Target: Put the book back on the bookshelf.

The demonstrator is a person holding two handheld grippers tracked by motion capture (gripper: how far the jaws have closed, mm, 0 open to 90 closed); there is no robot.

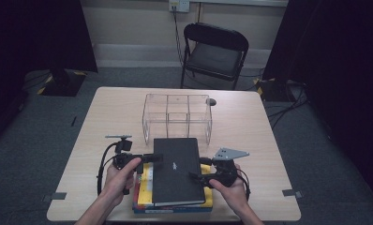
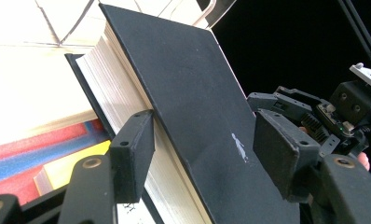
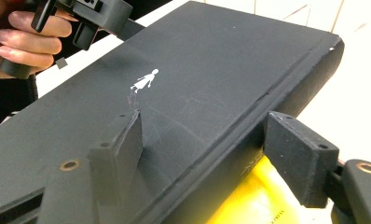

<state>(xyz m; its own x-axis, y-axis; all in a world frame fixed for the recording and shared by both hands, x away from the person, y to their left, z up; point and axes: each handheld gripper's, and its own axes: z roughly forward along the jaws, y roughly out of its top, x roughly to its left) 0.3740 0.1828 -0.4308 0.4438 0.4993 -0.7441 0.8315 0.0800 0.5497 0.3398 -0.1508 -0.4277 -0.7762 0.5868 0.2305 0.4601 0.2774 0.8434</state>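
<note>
Black book (image 1: 176, 169) — lying on a stack of books (image 1: 147, 185) between both tongs. Left tongs (image 1: 152, 158) are straddling its page edge, one pad touching. Right tongs (image 1: 199, 177) are straddling its spine edge, unclamped. Clear organiser (image 1: 176, 116) is standing beyond them on the counter (image 1: 250, 140).

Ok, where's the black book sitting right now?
In the high view the black book lies at the table's near edge on a yellow book, between the left tongs and right tongs, just before the clear organizer.
</note>
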